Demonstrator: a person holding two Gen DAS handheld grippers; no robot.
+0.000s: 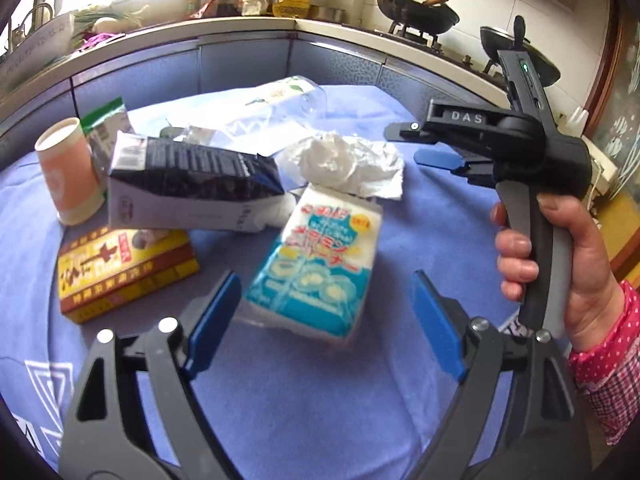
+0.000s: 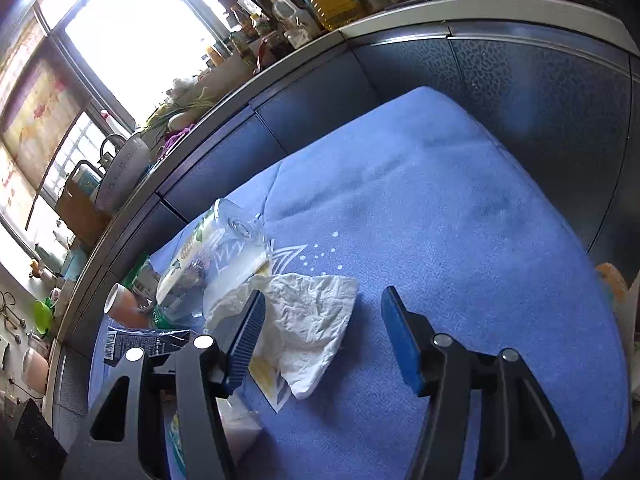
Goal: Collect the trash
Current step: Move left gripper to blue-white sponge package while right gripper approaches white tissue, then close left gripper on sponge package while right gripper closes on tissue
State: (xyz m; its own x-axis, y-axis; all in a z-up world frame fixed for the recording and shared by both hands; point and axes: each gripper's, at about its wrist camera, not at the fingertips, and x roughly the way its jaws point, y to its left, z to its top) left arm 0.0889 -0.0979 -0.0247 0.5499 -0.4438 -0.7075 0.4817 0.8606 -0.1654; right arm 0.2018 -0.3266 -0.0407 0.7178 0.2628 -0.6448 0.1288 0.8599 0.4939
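worktop (image 1: 280,400), covered by a blue cloth with white printed marks; kitchen counter behind it with bottles, and two woks on a stove at far right.

trash on the cloth, as seen from the left wrist view:
- paper cup (image 1: 68,172), orange, upright, far left.
- green packet (image 1: 106,120), just behind the cup.
- dark carton (image 1: 192,184), lying on its side, right of the cup.
- yellow and red box (image 1: 124,272), flat, near left, partly under the carton's near edge.
- blue and white sponge pack (image 1: 316,268), centre, blurred (print in japanese characters).
- crumpled white tissue (image 1: 348,164), touching the far end of the sponge pack.
- clear plastic bottle (image 1: 280,104), on its side, beyond the tissue.

left gripper (image 1: 324,324): fingers spread wide, nothing between the pads; the sponge pack lies just ahead of the gap.

right gripper (image 2: 324,336): held by a hand (image 1: 560,272) in a pink dotted sleeve at the right of the pile. fingers apart and empty; the left finger hangs over the tissue (image 2: 304,316), whether touching it cannot be told. bottle (image 2: 224,252) and cup (image 2: 124,308) lie beyond to the left.
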